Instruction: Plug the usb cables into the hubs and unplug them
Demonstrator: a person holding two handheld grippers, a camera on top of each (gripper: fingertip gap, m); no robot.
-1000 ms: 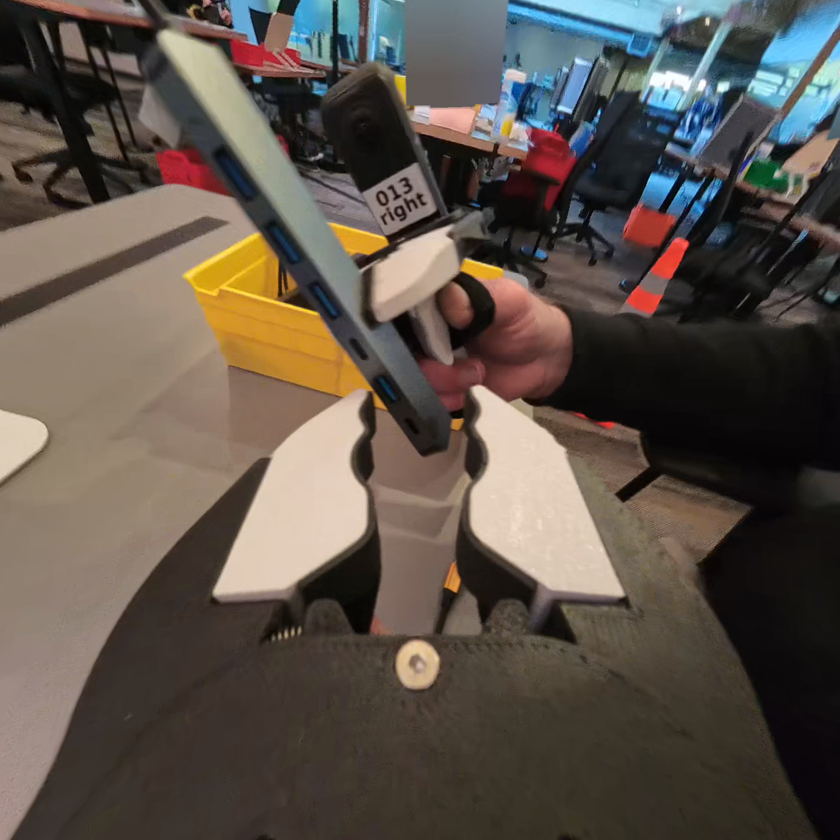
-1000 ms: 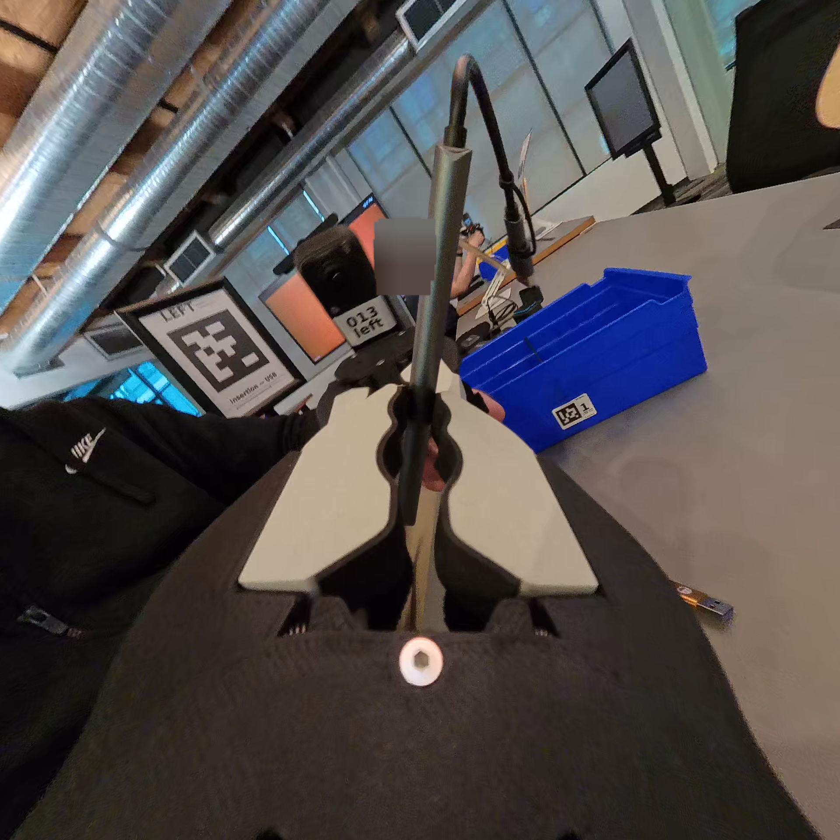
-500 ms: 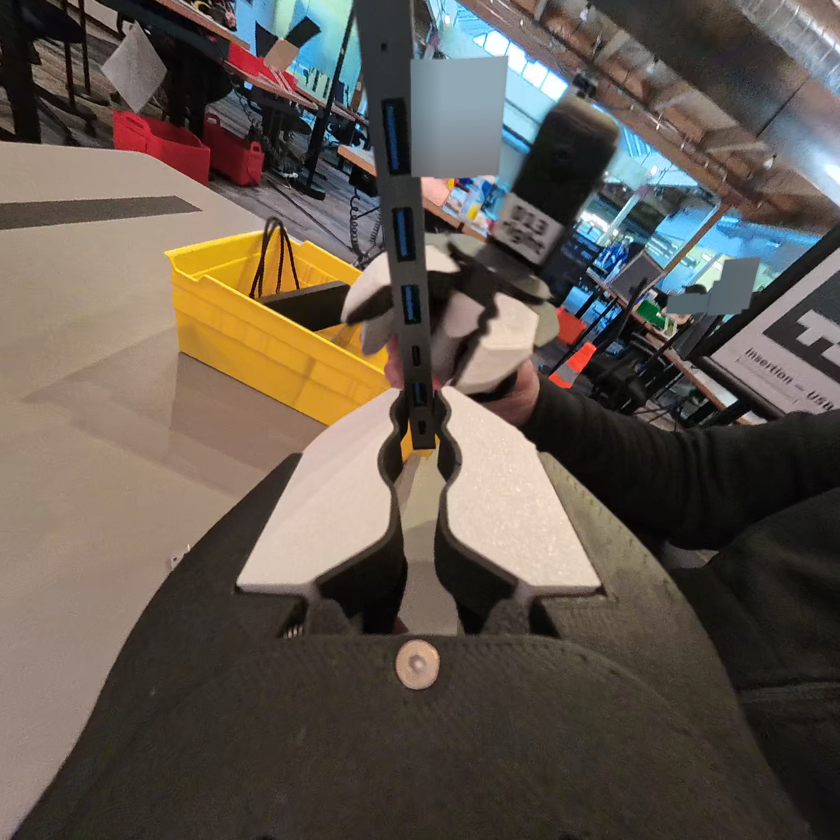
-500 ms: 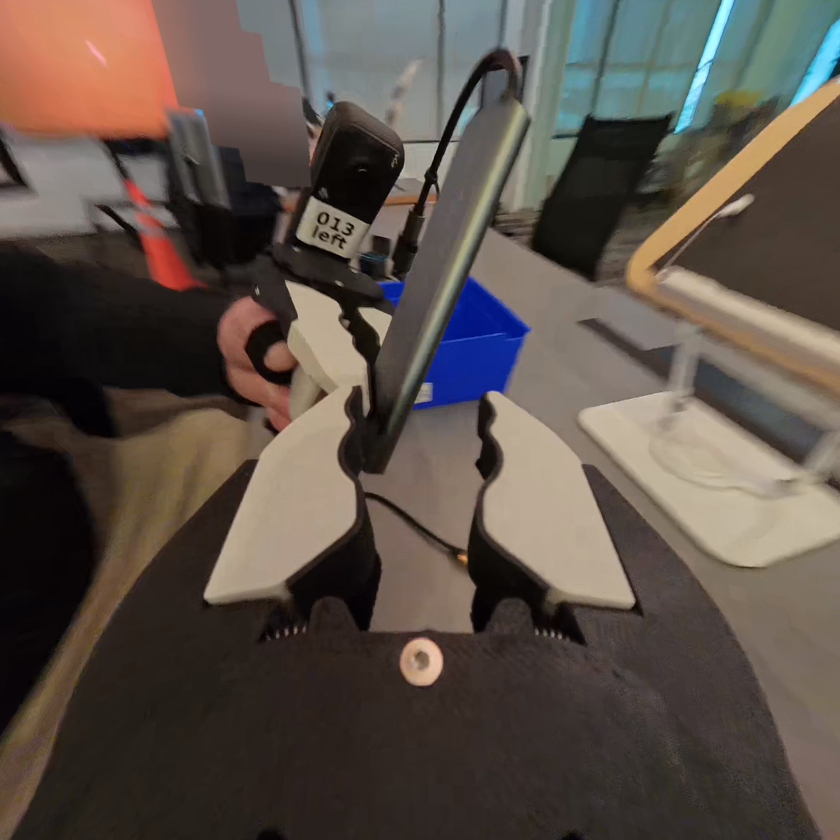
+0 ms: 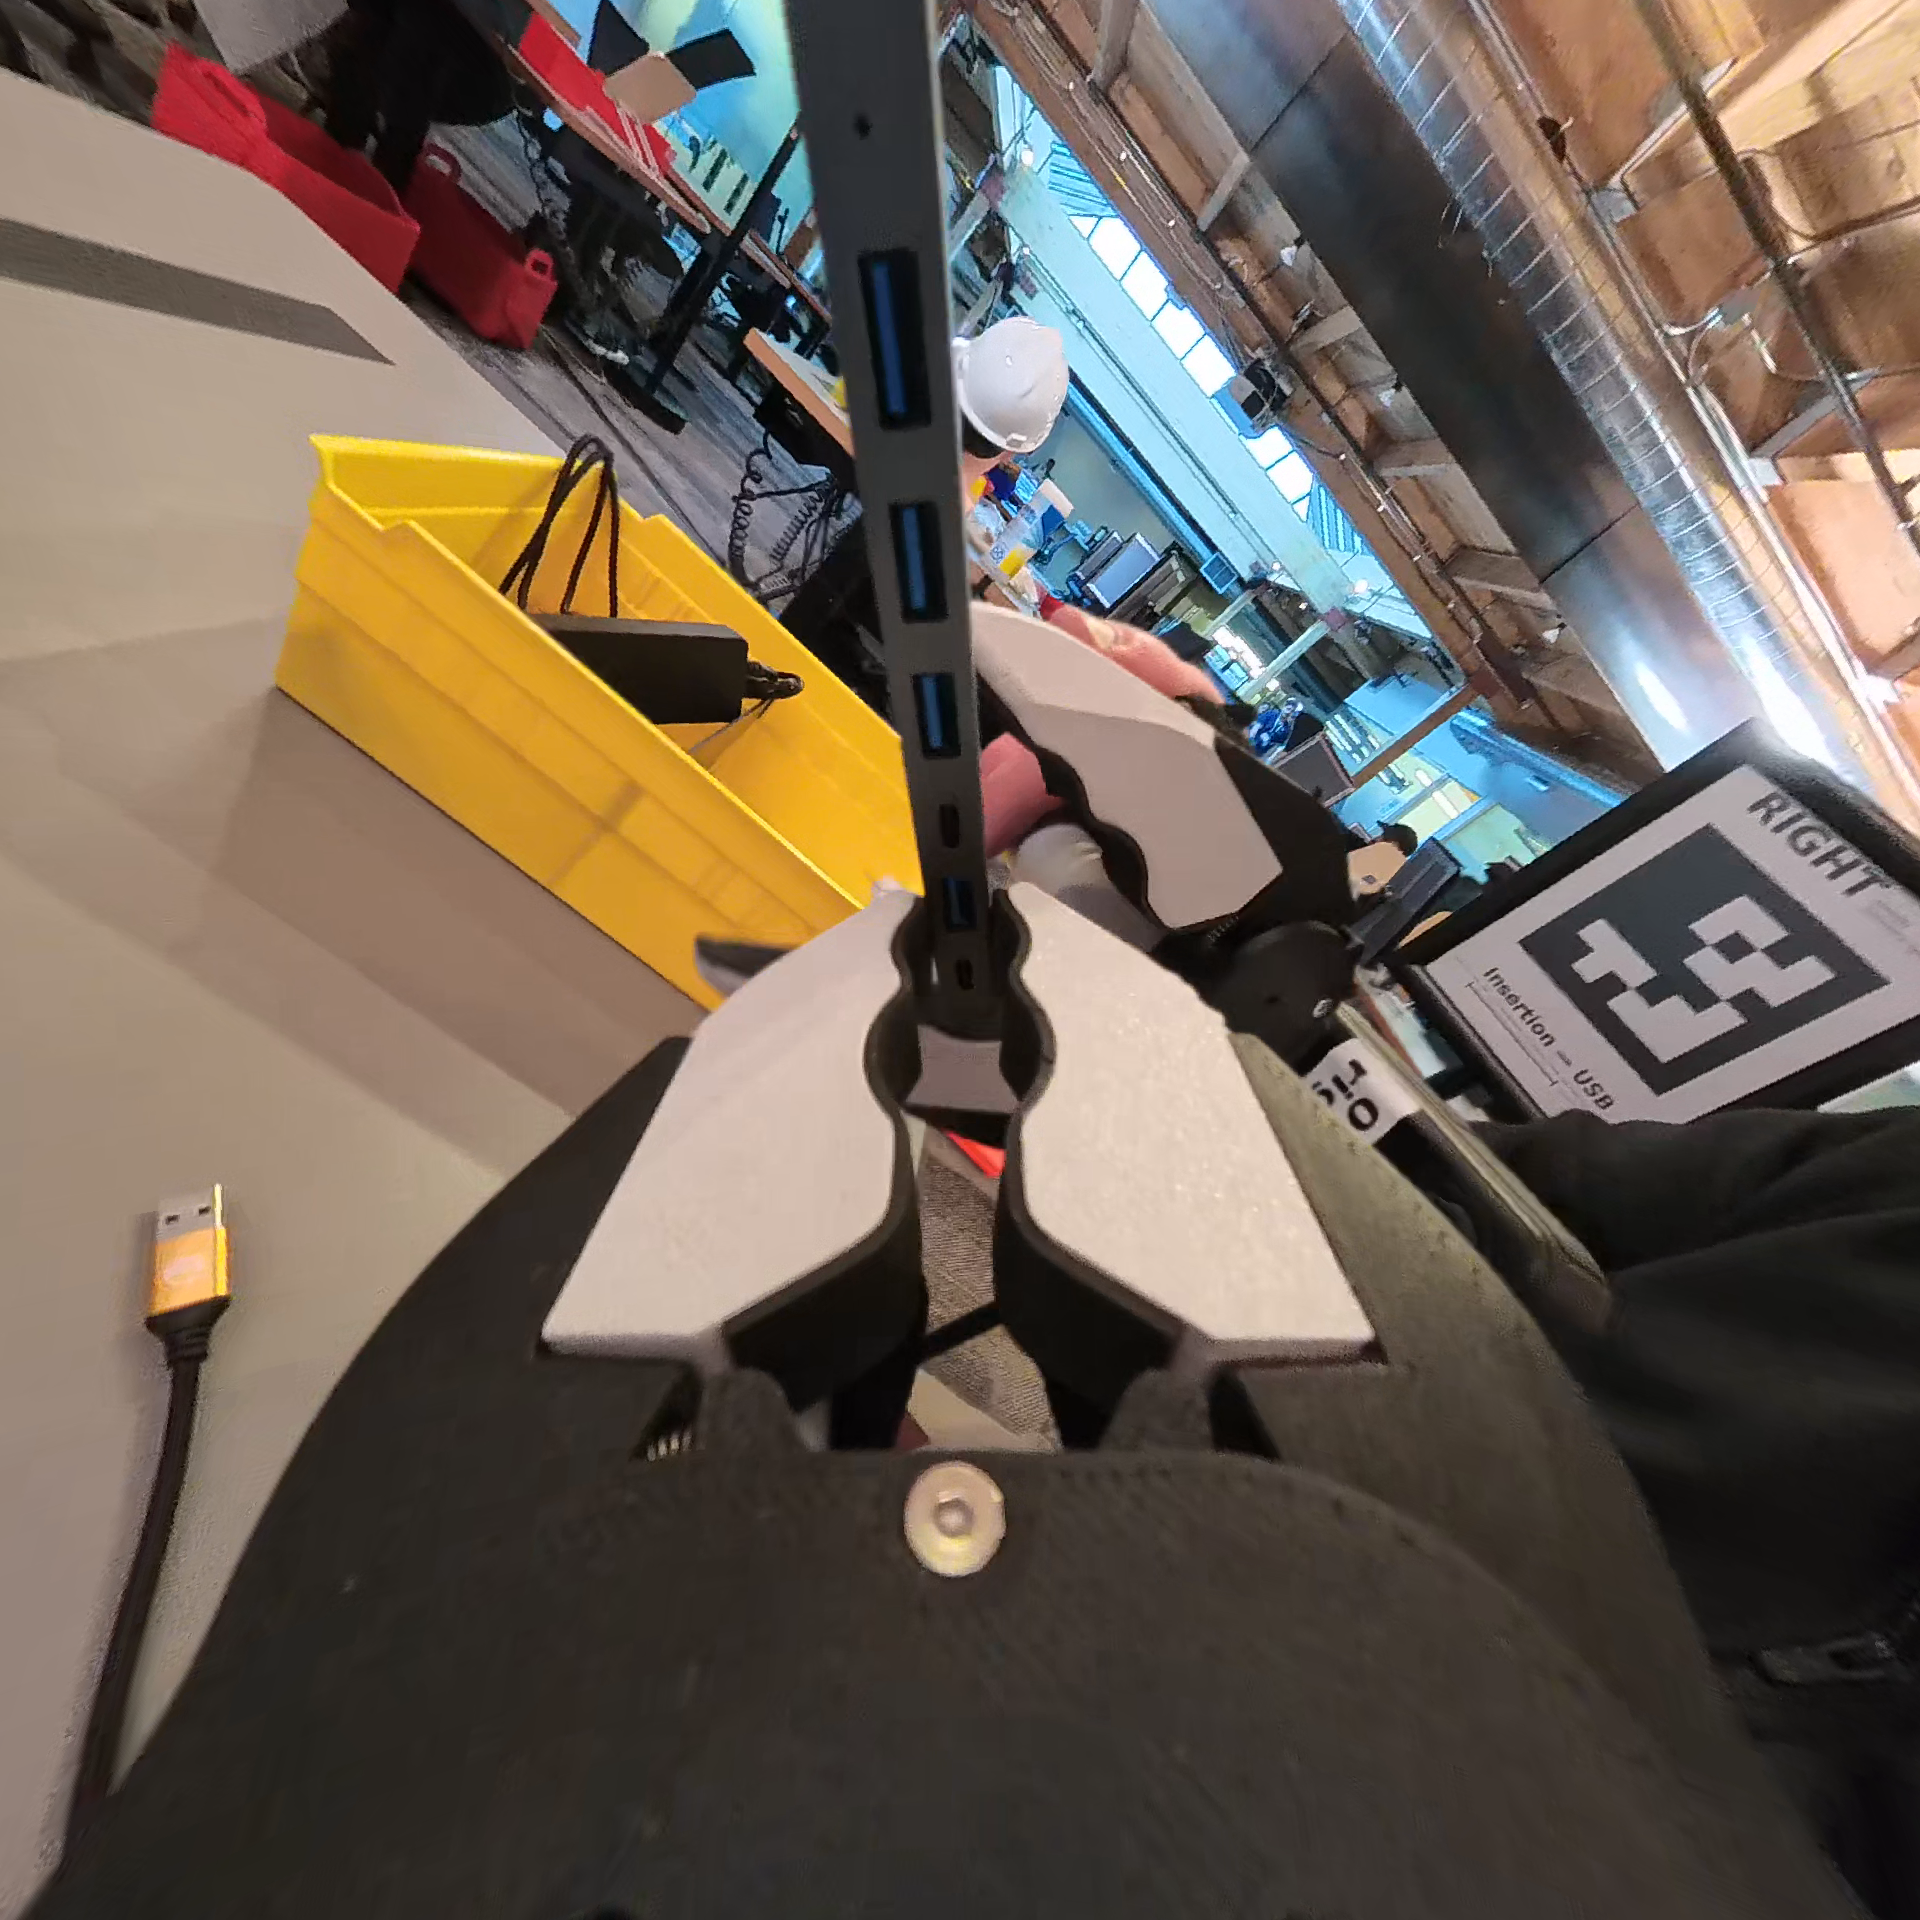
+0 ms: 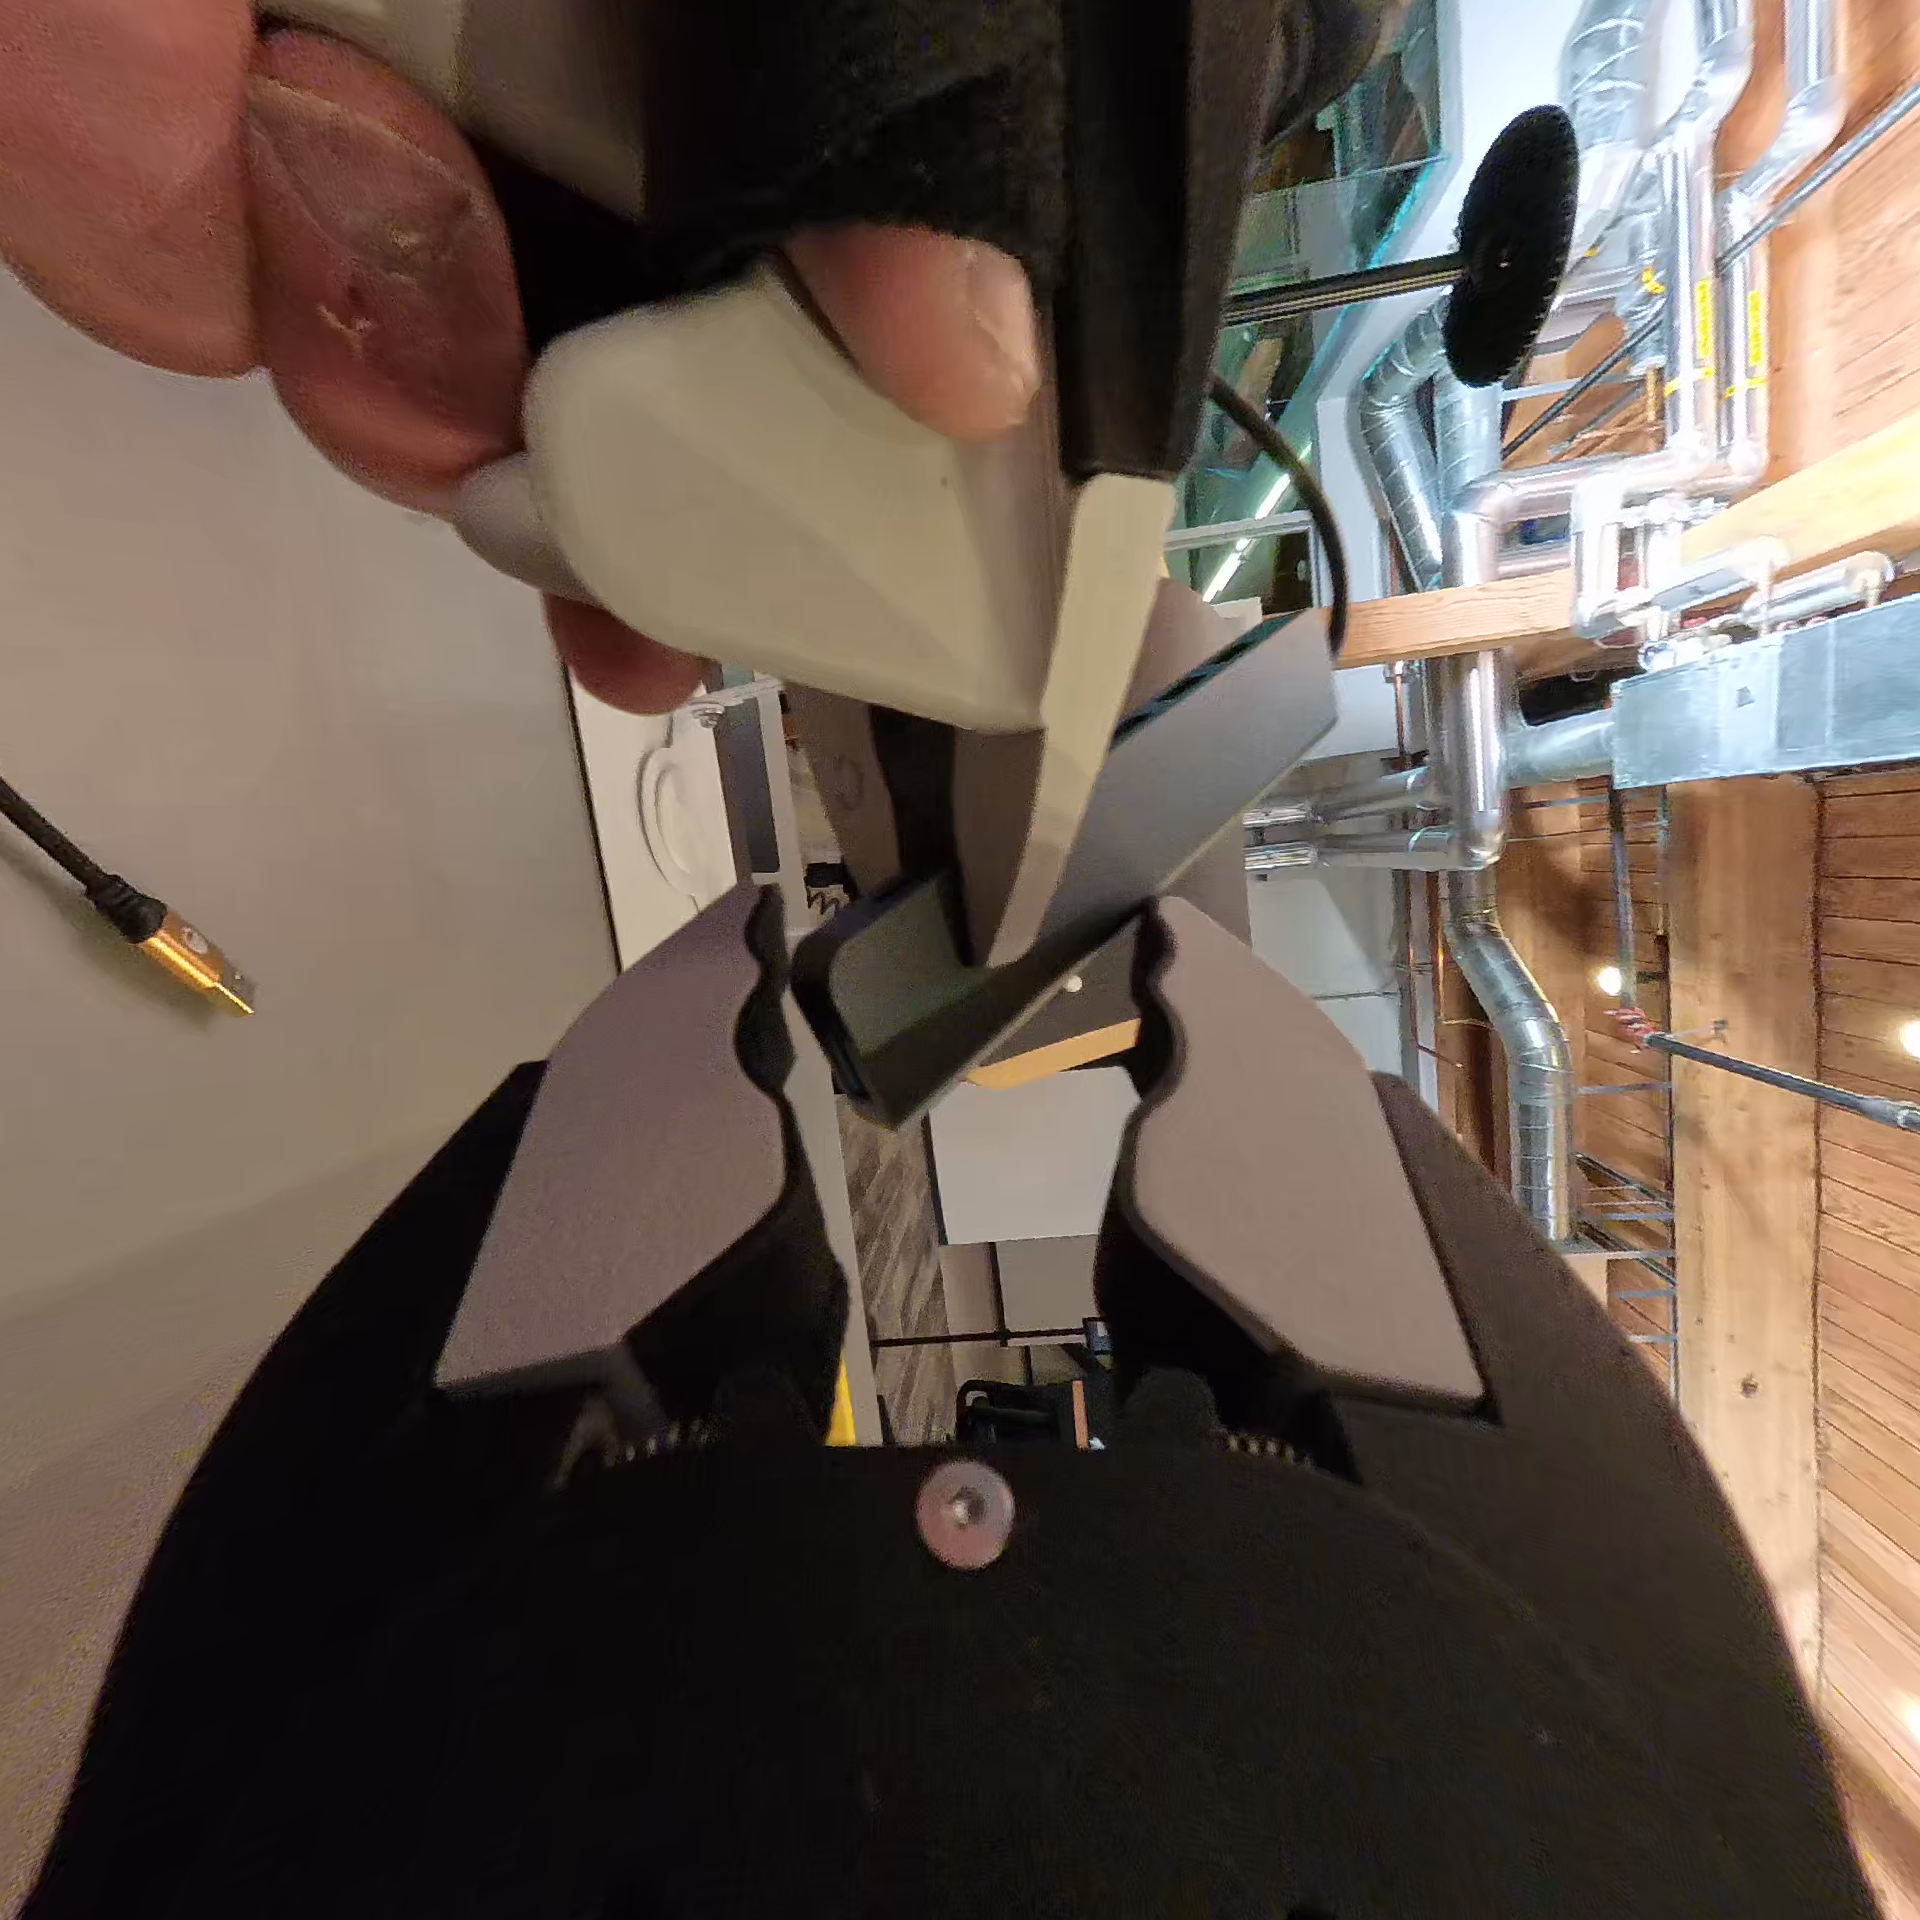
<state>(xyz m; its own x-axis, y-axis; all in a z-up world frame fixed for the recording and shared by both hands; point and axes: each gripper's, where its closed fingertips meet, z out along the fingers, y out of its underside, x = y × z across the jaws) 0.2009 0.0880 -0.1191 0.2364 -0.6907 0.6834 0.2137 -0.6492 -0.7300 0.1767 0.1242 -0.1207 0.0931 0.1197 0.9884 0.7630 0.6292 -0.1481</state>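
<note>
A slim grey USB hub (image 5: 914,582) with blue ports stands upright. My left gripper (image 5: 961,935) is shut on its lower end. My right gripper (image 6: 961,966) is open, and the hub's end (image 6: 904,1008) lies between its spread fingers with a gap on each side. It also shows in the left wrist view (image 5: 1143,790), just behind the hub. The left gripper's white finger (image 6: 831,582) and a hand (image 6: 343,249) fill the top of the right wrist view. An orange-tipped USB cable (image 5: 187,1247) lies on the grey table; its plug also shows in the right wrist view (image 6: 197,961).
A yellow bin (image 5: 468,665) on the table holds a black hub (image 5: 644,665) with looped cables. A marker sign board (image 5: 1662,966) stands at the right. Red bins (image 5: 312,177) sit on the floor beyond the table (image 5: 208,883). A black sleeve (image 5: 1714,1299) is at the right. My left and right fingertips are right by each other.
The hub has passed from my right gripper to my left. The left closed on the hub's end and the right opened. Both grippers have tilted upward.
</note>
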